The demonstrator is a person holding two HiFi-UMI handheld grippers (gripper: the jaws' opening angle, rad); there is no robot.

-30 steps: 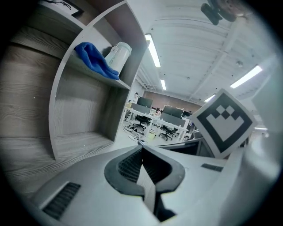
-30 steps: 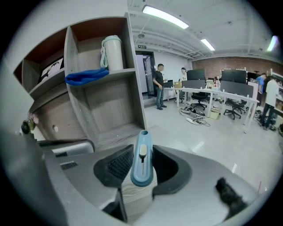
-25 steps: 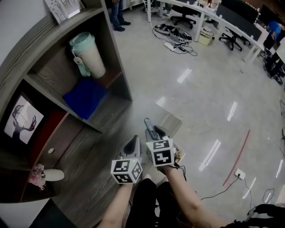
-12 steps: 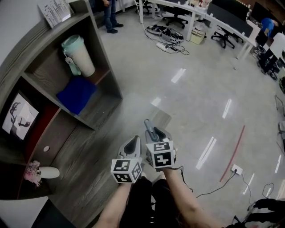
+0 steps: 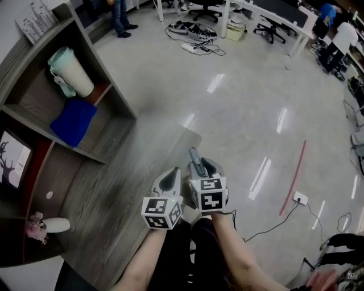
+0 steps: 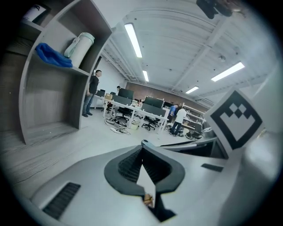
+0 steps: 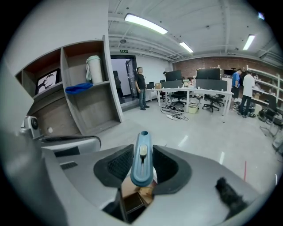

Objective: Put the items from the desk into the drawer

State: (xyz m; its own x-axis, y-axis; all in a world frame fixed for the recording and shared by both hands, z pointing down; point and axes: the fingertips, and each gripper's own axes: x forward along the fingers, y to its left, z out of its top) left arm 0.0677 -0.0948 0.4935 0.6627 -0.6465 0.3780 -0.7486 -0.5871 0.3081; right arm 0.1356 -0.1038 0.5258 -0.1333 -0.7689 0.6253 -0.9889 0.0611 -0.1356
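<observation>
My right gripper [image 5: 200, 169] is shut on a slim light-blue utility knife [image 5: 195, 159] whose tip sticks out ahead of the pads. In the right gripper view the knife [image 7: 142, 164] stands upright between the ribbed pads of that gripper [image 7: 142, 152], its beige slider facing me. Just left of it, my left gripper [image 5: 170, 178] is shut with nothing in it; the left gripper view shows its tips [image 6: 142, 147] touching. Both hang over the edge of the grey wooden desk [image 5: 108, 187], beside the polished floor.
A wooden shelf unit [image 5: 114, 96] at the left holds a mint-lidded cup [image 5: 71, 71], a blue cloth [image 5: 73, 122] and a framed picture [image 5: 8, 159]. A white vase with flowers [image 5: 48, 225] lies on the desk. A person [image 5: 119, 17], floor cables [image 5: 190, 34] and office desks [image 5: 273, 17] are far off.
The shelf and desk have slid left and away in the head view as both hands moved together, side by side. The knife stays in the right jaws; the left jaws stay shut.
</observation>
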